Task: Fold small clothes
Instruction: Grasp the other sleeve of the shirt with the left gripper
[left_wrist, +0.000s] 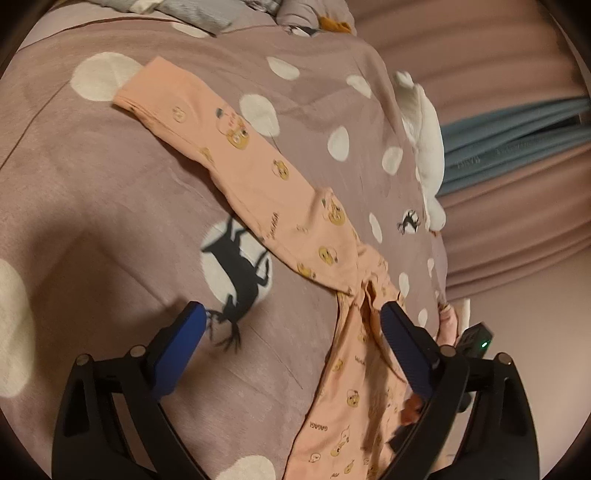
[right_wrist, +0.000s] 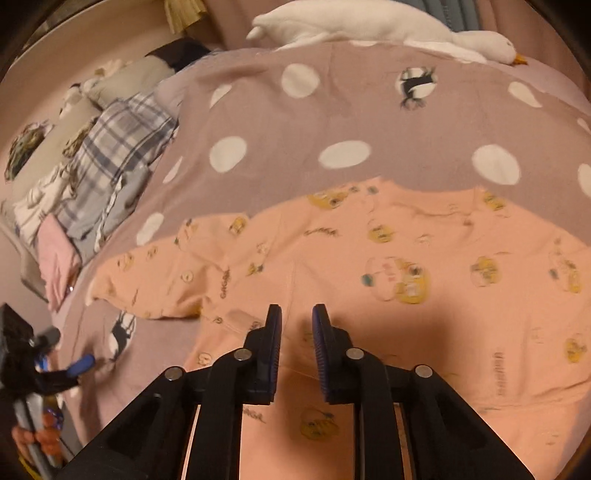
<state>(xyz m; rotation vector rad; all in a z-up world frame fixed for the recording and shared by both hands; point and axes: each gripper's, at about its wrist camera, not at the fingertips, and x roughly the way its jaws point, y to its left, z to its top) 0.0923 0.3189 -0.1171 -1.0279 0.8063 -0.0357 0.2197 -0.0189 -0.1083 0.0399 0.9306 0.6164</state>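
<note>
A peach child's top (left_wrist: 258, 177) with yellow cartoon prints lies flat on the mauve dotted bedcover (left_wrist: 110, 184), one long sleeve stretched toward the far left. My left gripper (left_wrist: 291, 314) is open wide just above the cover; its right finger (left_wrist: 402, 347) lies over the top's body near the armpit and its left finger is over bare cover. In the right wrist view the top (right_wrist: 406, 266) fills the near half. My right gripper (right_wrist: 297, 314) hovers over its body near the sleeve seam, jaws a narrow gap apart with no fabric pinched between them.
A white goose plush (right_wrist: 369, 26) lies along the far edge of the bed. A pile of plaid and pink clothes (right_wrist: 110, 155) sits at the left, with pillows behind. Pink and blue curtains (left_wrist: 517, 147) hang beyond the bed's right edge.
</note>
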